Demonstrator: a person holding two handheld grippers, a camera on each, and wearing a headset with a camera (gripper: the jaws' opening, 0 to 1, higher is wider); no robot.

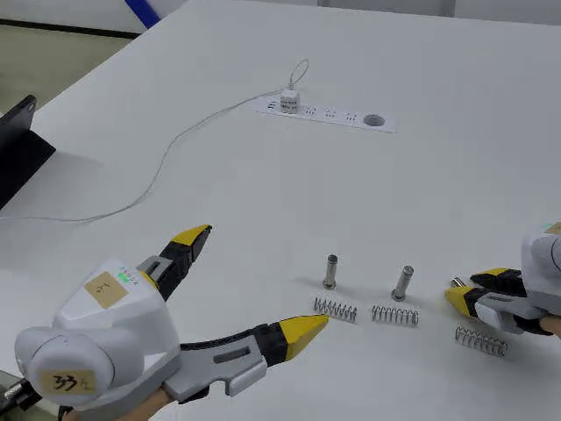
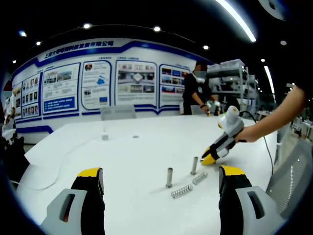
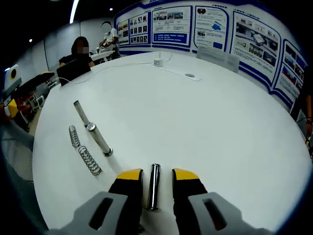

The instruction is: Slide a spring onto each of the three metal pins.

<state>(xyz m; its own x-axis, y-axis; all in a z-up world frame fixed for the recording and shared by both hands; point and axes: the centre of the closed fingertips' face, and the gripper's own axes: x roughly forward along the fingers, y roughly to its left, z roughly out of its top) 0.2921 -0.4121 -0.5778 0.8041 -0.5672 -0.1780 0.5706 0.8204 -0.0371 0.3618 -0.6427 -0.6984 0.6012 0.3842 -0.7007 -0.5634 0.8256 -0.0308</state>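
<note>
Springs, three of them, lie flat on the desk (image 1: pixel 263 175), each just in front of its own upright pin. I take that as a pairing laid out ready. None is on a pin yet, so I judge the job to be at its very start.

My right tool (image 3: pixel 157 175) is partly open and straddles the closest pin (image 3: pixel 153 186), one jaw on either side. A sliver of desk shows between each jaw and the metal, so it has hold of nothing. I judge it is placed there to steady that thin pin, which would tip easily when a coil is pushed over its top. The closest spring (image 1: pixel 481 341) lies just beside this tool, on my side of it. Off to its left stand the middle pin (image 3: pixel 99 139) and the far pin (image 3: pixel 80 112), with the middle spring (image 3: pixel 89 159) and the far spring (image 3: pixel 74 135) alongside them.

My left tool (image 1: pixel 256 279) gapes wide and is empty. The far spring sits just past the tip of one jaw, which I judge leaves it well placed to fetch that coil
</note>
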